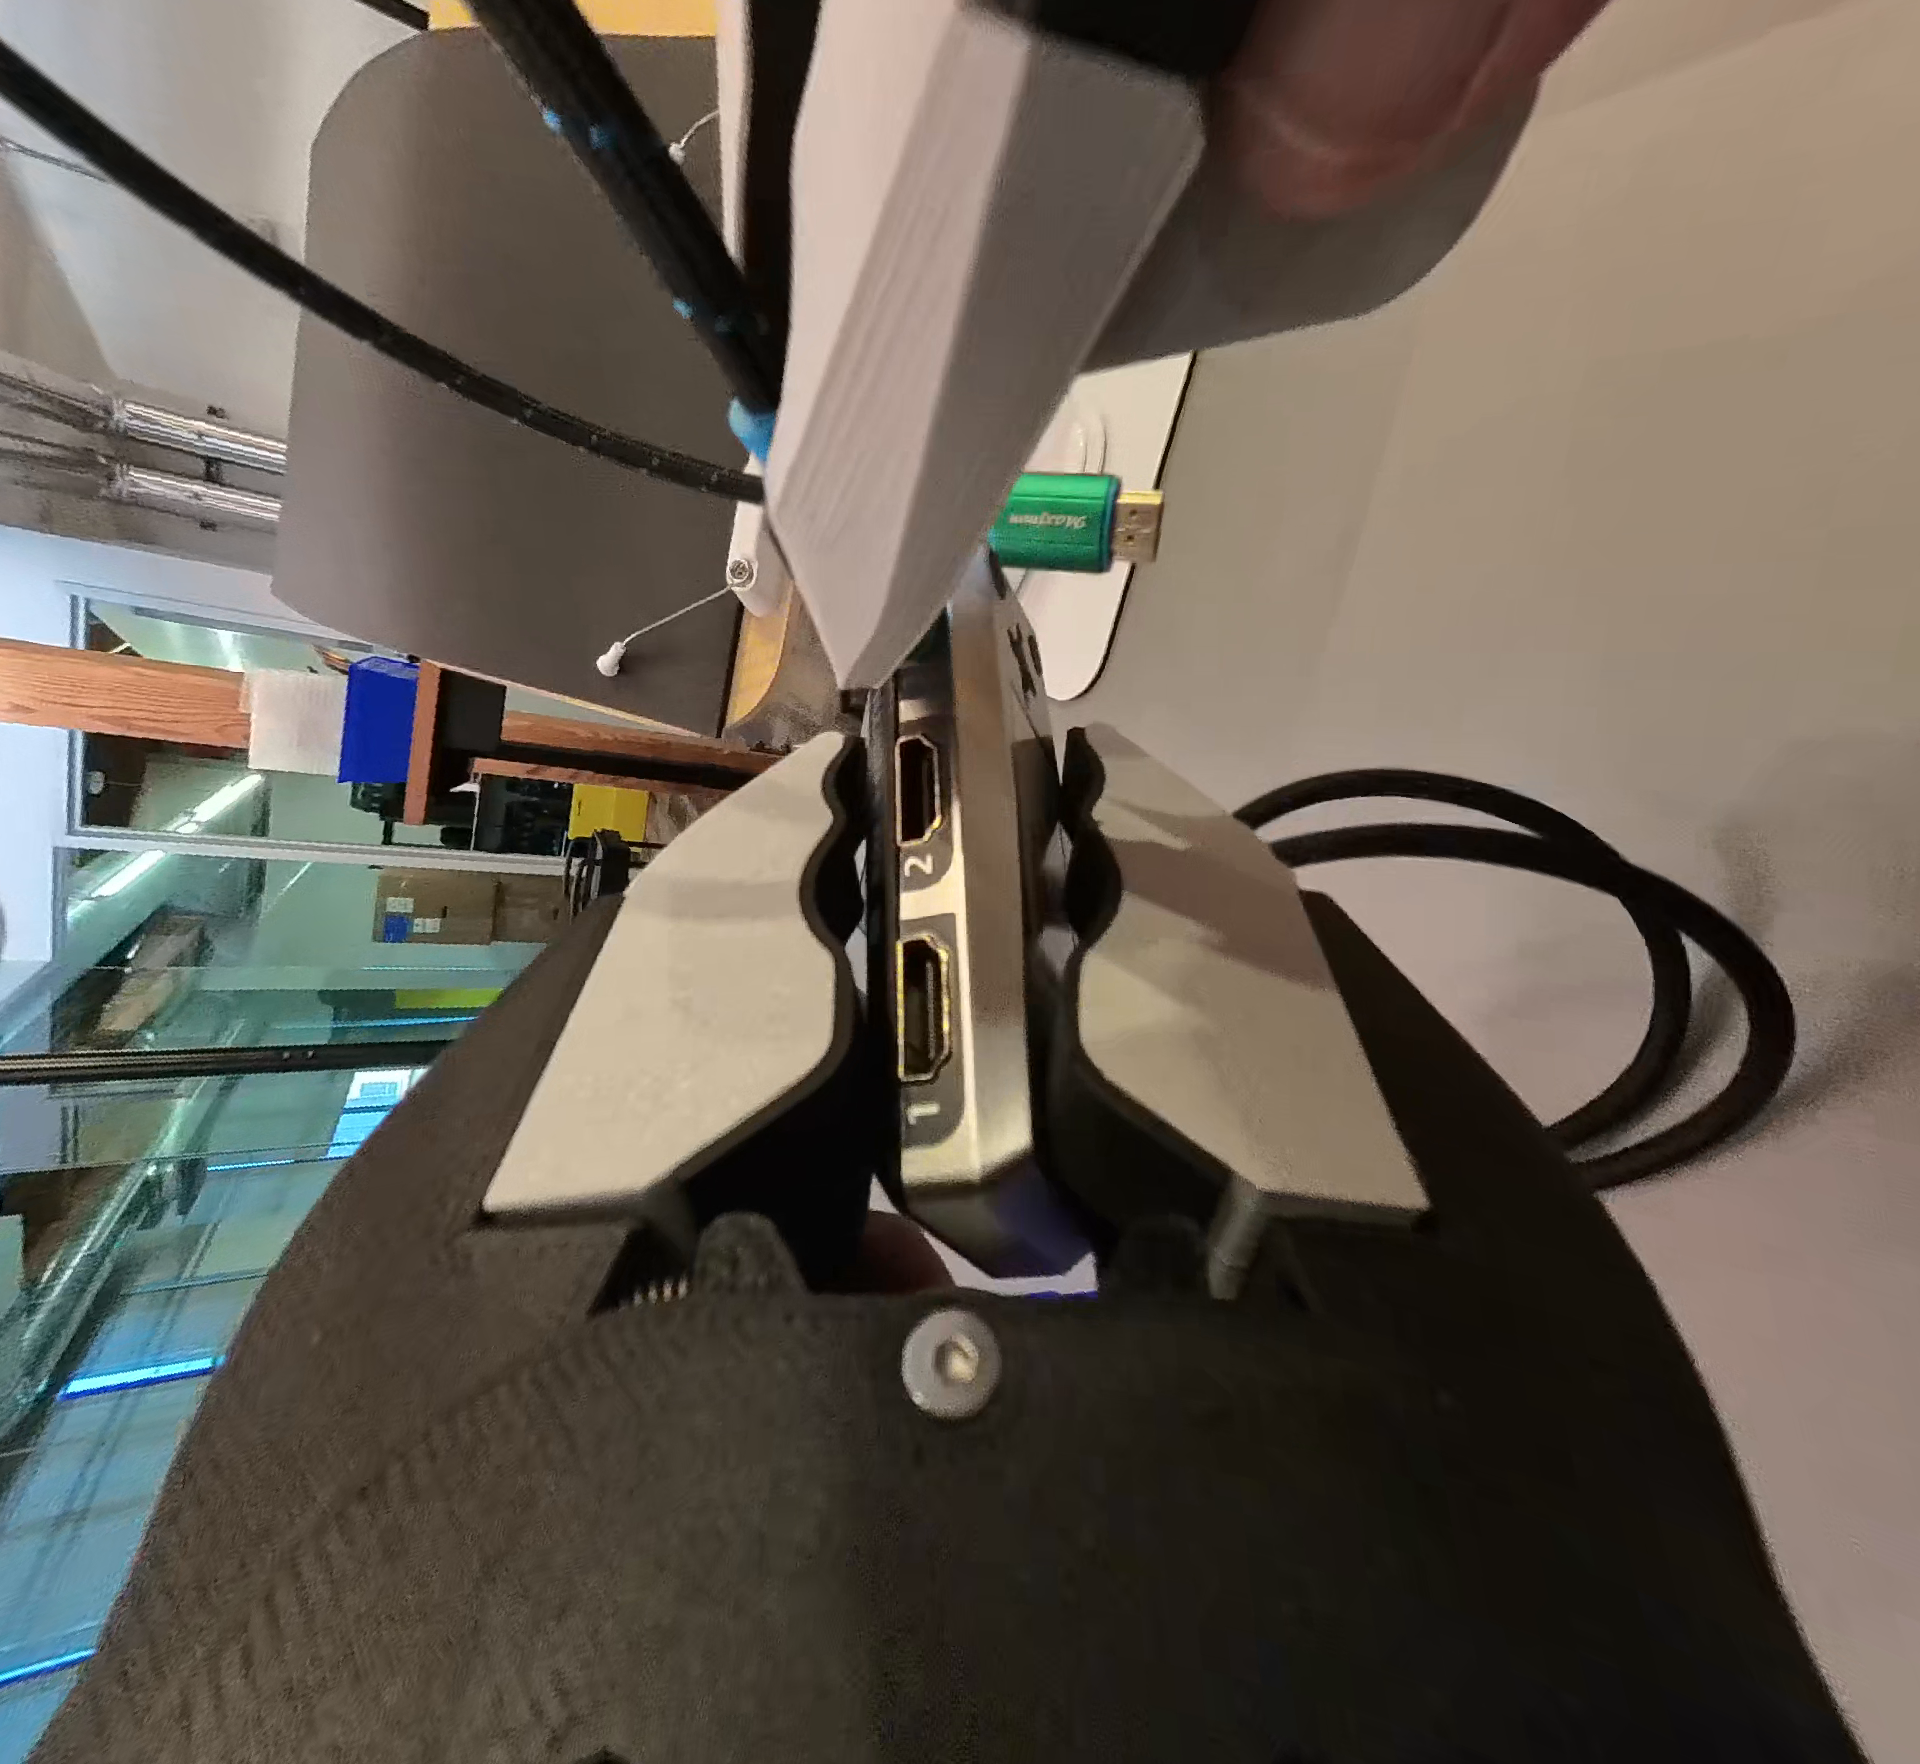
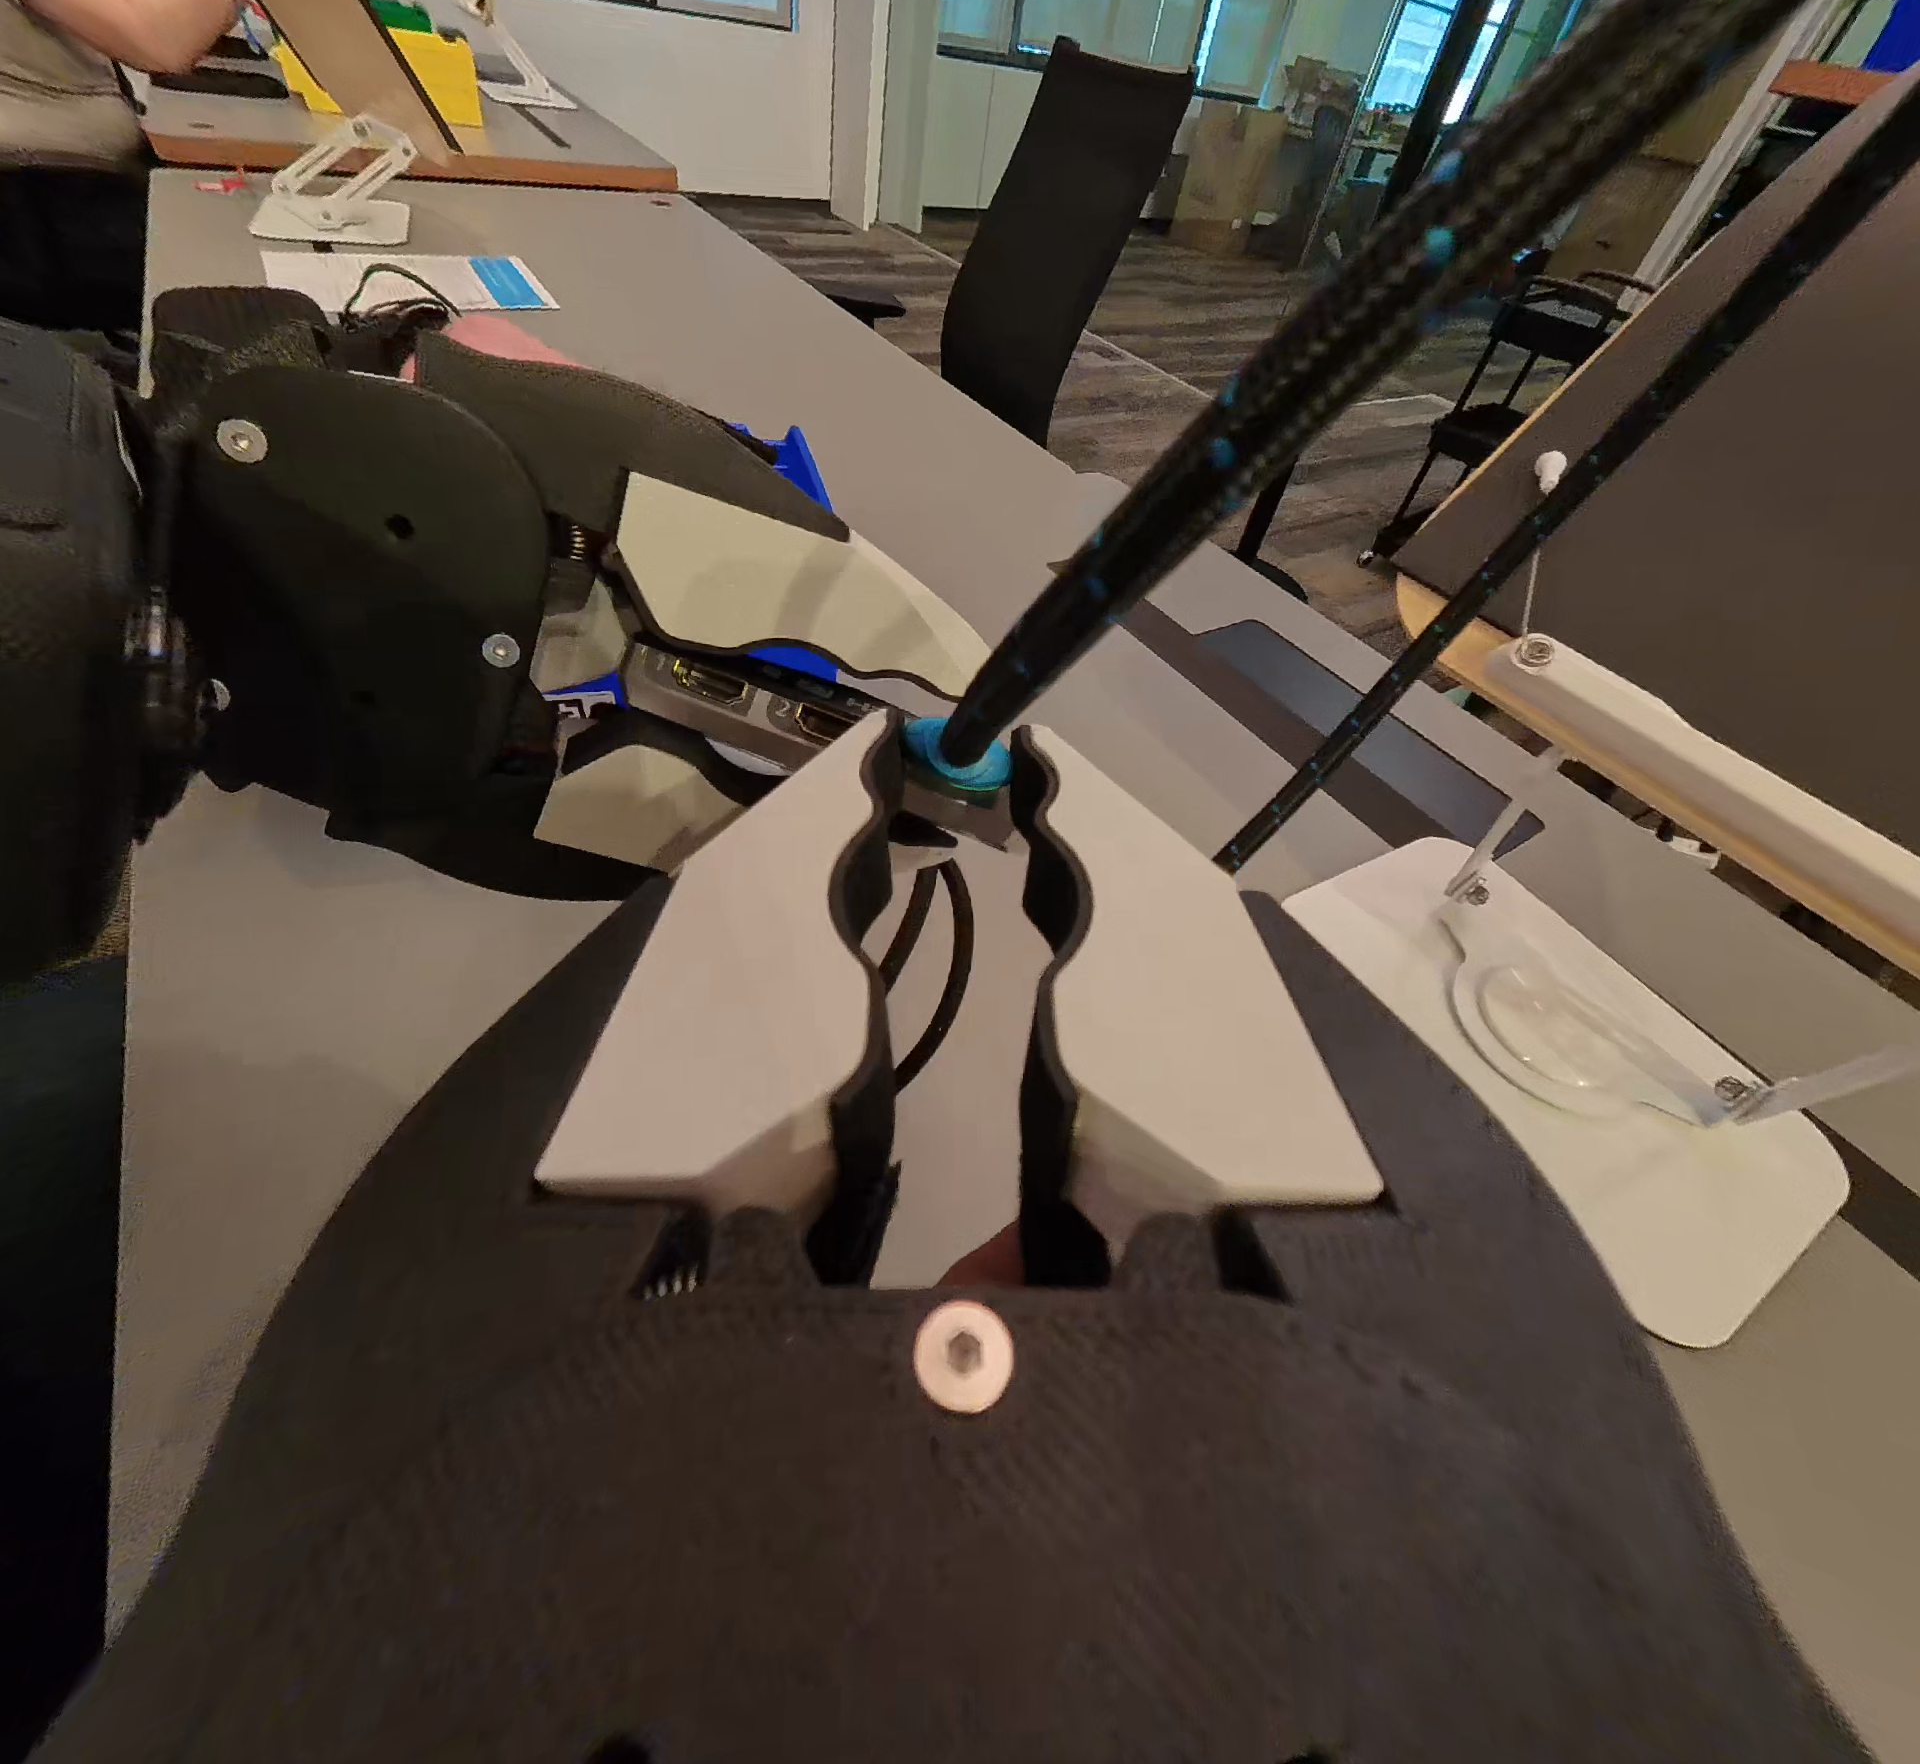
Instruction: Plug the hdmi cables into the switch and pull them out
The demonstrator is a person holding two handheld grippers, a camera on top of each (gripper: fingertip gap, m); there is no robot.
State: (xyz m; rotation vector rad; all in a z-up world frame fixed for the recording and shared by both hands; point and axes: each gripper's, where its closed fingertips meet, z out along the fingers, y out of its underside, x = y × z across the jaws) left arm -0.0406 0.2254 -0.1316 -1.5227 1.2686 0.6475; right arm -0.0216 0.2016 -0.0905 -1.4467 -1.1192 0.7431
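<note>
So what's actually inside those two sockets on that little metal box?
Both sockets on the switch are empty, showing only gold contacts. A third spot, where the blue-collared plug sits, is hidden by the right jaws.

— Where's the switch [image 1: 961, 935]?
— Held on edge, silver, two numbered ports empty.
— And the cables?
— Blue-flecked braided cable [image 2: 1351, 343] at its far end; green plug [image 1: 1055, 519] loose beyond, on the desk [image 1: 1558, 571].

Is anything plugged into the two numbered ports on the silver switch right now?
No: in the left wrist view both numbered ports on the silver metal switch gape empty, and the green-shelled plug lies apart on the table.
</note>
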